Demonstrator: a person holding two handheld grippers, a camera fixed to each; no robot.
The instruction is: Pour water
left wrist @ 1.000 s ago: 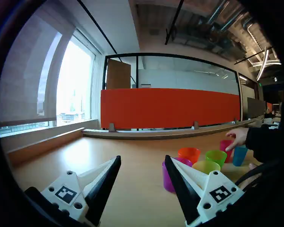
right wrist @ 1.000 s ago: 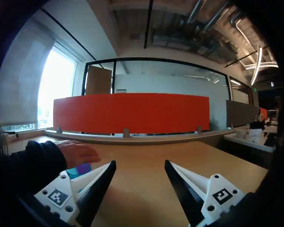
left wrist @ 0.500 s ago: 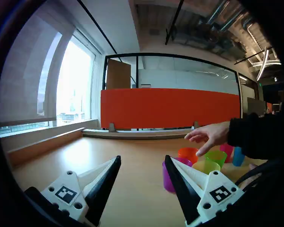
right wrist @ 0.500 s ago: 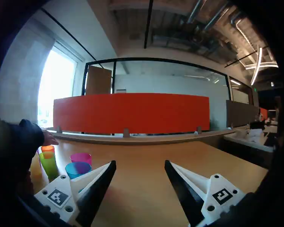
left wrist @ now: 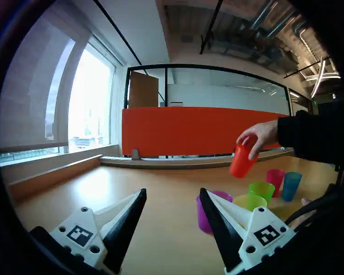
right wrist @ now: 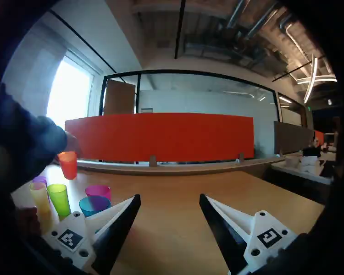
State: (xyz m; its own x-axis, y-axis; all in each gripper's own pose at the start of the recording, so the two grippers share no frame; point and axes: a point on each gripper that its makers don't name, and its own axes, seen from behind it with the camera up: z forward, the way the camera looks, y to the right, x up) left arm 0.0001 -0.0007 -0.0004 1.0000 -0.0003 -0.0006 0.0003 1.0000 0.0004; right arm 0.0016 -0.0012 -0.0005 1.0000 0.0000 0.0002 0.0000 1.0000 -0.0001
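While both pairs of tongs stand wide open and empty, the coming move turns on the cup cluster that lies between them. In the left gripper view, the left tongs (left wrist: pixel 172 192) point along the pale wooden bench (left wrist: pixel 140 176). The translucent purple plastic cup (left wrist: pixel 202 215) stands upright just behind their right-hand finger, the nearest vessel to them. Further right stand the yellow plastic cup (left wrist: pixel 246 200), green plastic cup (left wrist: pixel 262 189), pink plastic cup (left wrist: pixel 275 178) and blue plastic cup (left wrist: pixel 291 185), all upright. Above this group a bare hand (left wrist: pixel 260 135) holds the orange plastic cup (left wrist: pixel 241 161) slightly tilted, clear of the bench. In the right gripper view, the cluster lies to the left of the right tongs (right wrist: pixel 169 197), with the blue cup nearest. Whether any cup contains water cannot be determined.
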